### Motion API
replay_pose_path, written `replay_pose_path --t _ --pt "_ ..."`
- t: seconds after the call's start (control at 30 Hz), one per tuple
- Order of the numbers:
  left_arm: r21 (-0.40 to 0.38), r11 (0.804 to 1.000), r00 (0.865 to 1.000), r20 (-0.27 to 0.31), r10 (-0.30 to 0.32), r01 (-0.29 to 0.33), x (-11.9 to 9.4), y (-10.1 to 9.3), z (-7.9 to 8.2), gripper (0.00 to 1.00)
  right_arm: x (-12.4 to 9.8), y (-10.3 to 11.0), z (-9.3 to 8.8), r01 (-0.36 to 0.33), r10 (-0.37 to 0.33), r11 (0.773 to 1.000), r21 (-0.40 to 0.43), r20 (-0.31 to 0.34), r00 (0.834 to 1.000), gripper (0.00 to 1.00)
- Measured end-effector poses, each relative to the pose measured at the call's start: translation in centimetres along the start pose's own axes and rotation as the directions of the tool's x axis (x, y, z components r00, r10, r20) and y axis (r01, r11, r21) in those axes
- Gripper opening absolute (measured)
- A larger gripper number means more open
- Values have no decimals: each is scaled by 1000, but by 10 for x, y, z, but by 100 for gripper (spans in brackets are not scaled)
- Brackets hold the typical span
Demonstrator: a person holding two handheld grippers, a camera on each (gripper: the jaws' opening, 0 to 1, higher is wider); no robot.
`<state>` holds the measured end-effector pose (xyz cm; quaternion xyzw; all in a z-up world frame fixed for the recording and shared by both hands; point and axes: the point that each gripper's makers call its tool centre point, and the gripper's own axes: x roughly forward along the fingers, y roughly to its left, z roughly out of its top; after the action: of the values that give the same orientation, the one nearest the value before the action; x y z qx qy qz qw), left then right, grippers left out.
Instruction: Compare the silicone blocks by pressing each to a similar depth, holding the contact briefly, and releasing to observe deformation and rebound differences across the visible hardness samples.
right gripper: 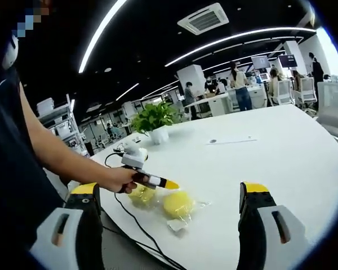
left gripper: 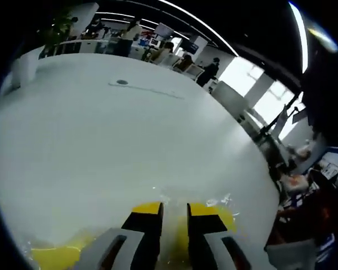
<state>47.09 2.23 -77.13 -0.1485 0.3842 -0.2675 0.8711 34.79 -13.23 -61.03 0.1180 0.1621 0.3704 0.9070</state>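
Right gripper view shows the right gripper with jaws spread wide above the white table, holding nothing. Two yellow blocks in clear wrap lie near the table's edge, where the left gripper, in a hand, points at them. In the left gripper view its jaws stand narrow over a block; contact is unclear.

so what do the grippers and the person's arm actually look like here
The right gripper has two black jaws with yellow tips on pale grey bases with slots. The left gripper looks the same up close: black jaws, yellow tips, grey slotted bases. Seen from the right gripper view it is a slim black, yellow-tipped tool with a white box on top and a black cable trailing behind. The person wears a dark short-sleeved top.
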Motion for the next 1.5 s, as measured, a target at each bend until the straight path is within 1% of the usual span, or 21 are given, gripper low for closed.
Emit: replay_pose_path --t 0.03,0.07,0.1,0.17,0.27,0.37,0.47,0.5,0.6,0.63,0.67,0.73,0.83,0.9,0.93,1.03,1.2,1.3,1.37,1.4,1.5 --pt "27 1000 1000 30 -2 1 -2 -1 7 34 0 -1 0 1 -1 1000 0 -1 1000 96" --pt "38 999 999 48 -4 2 -3 -2 11 42 1 -1 0 2 -2 1000 0 -2 1000 96" --pt "46 999 996 87 -23 19 -6 -6 21 48 1 -1 1 1 -1 1000 -2 -1 1000 96" --pt "47 998 993 109 -49 44 -11 -12 31 59 2 -3 3 6 -6 1000 -7 -1 1000 96" --pt "122 991 982 172 -75 54 -18 -18 50 80 3 -4 5 9 -9 1000 -15 -2 1000 96" --pt "145 987 975 200 -96 68 -28 -21 60 100 4 -6 6 15 -15 1000 -27 -7 1000 96" --pt "182 980 971 209 -114 76 -42 -22 67 100 5 -6 6 18 -18 999 -40 -11 1000 96" --pt "227 971 965 230 -129 75 -50 -22 72 100 5 -6 7 19 -19 999 -46 -14 1000 96" --pt "304 948 959 232 -165 90 -69 -26 79 100 6 -6 6 22 -23 998 -59 -23 999 96" --pt "329 938 951 242 -194 107 -80 -28 82 100 7 -6 5 22 -23 998 -64 -26 999 96" --pt "340 934 945 256 -203 109 -88 -28 85 100 7 -7 5 24 -26 997 -71 -31 999 96" --pt "373 922 946 252 -203 98 -107 -22 86 100 7 -7 5 27 -29 996 -81 -34 999 96" --pt "385 919 951 246 -188 83 -133 -10 85 100 8 -9 3 30 -33 996 -83 -38 999 96" --pt "418 907 961 225 -158 51 -150 0 76 100 8 -10 0 33 -37 996 -85 -47 998 96" --pt "412 910 962 225 -153 48 -156 2 72 100 7 -11 -2 35 -39 996 -85 -50 998 96" --pt "371 928 965 228 -126 33 -177 13 62 100 6 -11 -4 37 -42 996 -85 -54 998 96" --pt "338 941 958 271 -99 2 -209 25 48 100 5 -14 -9 44 -51 995 -93 -64 997 96" --pt "329 944 956 283 -77 -21 -222 31 41 100 4 -14 -12 50 -59 993 -111 -76 995 96" --pt "344 938 947 312 -75 -39 -230 33 38 100 4 -15 -14 50 -59 992 -115 -76 995 96" --pt "343 938 946 316 -73 -42 -231 33 37 100 4 -16 -15 54 -63 992 -117 -76 995 96" --pt "306 951 944 326 -57 -48 -237 39 27 100 3 -18 -17 63 -73 991 -120 -79 994 96"
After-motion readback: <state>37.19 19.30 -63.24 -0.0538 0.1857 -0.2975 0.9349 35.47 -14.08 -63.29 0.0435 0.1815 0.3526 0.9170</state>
